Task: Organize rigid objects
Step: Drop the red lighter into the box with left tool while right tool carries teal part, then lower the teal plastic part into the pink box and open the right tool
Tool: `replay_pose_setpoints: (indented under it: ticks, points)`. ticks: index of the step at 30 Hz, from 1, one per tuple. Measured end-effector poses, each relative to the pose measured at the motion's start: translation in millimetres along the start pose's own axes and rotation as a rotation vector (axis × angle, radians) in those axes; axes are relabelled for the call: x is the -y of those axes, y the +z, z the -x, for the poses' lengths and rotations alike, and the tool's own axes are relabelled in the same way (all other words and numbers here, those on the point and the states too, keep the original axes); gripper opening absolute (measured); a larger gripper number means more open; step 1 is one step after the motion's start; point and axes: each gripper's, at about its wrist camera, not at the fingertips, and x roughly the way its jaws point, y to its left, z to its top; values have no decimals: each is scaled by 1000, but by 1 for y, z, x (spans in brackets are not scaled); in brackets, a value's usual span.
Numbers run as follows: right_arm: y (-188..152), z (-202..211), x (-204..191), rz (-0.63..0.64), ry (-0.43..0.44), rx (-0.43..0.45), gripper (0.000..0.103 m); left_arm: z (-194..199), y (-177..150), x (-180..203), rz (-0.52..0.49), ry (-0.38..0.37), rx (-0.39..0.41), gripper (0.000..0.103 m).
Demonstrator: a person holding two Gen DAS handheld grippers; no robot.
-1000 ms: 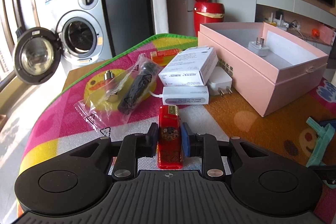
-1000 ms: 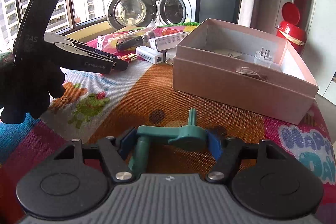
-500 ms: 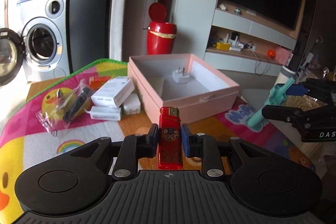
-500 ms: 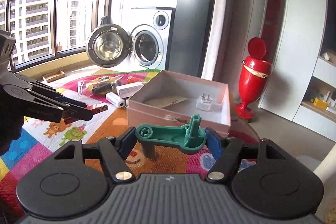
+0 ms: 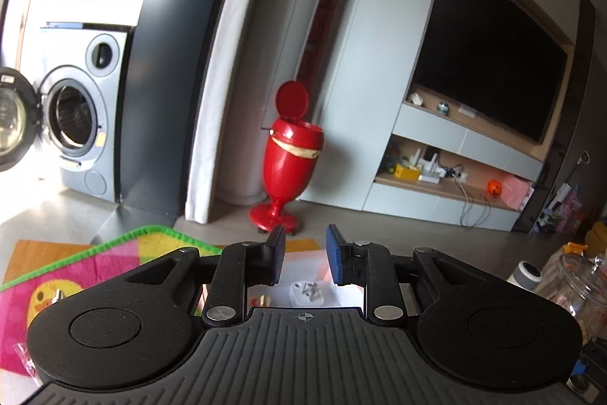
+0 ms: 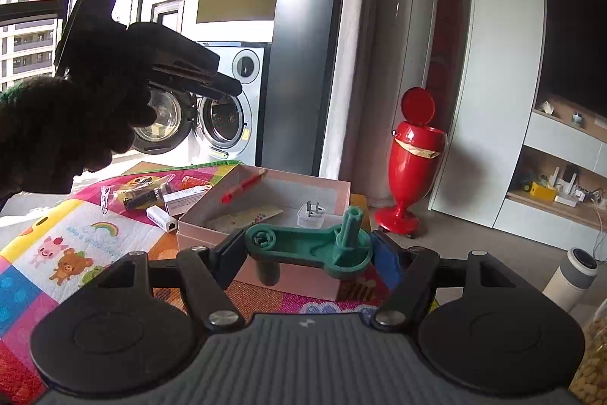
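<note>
The left gripper [image 5: 302, 259] is held above the pink box [image 6: 303, 276], its blue-padded jaws parted by a narrow gap with nothing between them. In the left wrist view, little of the box is seen under the fingers, only a pale floor and the white plug [image 5: 307, 293] lying on it. In the right wrist view, the same gripper is seen as a dark silhouette at the upper left, carried by a gloved hand [image 6: 64, 131].

The red lighter [image 6: 242, 186] is seen slanted at the box's far left rim (whether it rests on the rim or is in the air cannot be told). Inside the box, the white plug is found near the back wall, prongs up, and a printed card [image 6: 246, 217] is laid flat to its left.

The right gripper [image 6: 307, 253] is closed on the green plastic part [image 6: 296, 245], which is pinched crosswise between the two pads, with its short post pointing upward near the right pad. It is held just in front of the box and above its near wall.

On the colourful play mat [image 6: 76, 234], left of the box, a clear bag [image 6: 132, 194] with dark contents and a few small white boxes [image 6: 161, 219] are left lying. A red pedal bin [image 6: 413, 162] is seen on the floor beyond
</note>
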Motion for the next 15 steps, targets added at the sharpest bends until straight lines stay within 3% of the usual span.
replay_pose_setpoints:
  ticks: [3,5,12,15]
  points:
    - [6,-13,4,-39,2,-19,71,10,-28,-10,-37,42,-6,26]
    - [15,-21,4,-59,6,-21,71,24,-45,-19,-50,23,5,26]
    - [81,-74,-3,-101,45,-53,71,63,-72,-51,-6,37,-31,26]
    - [108,-113,-9,-133,62,-127,71,77,-82,-78,75,30,-45,26]
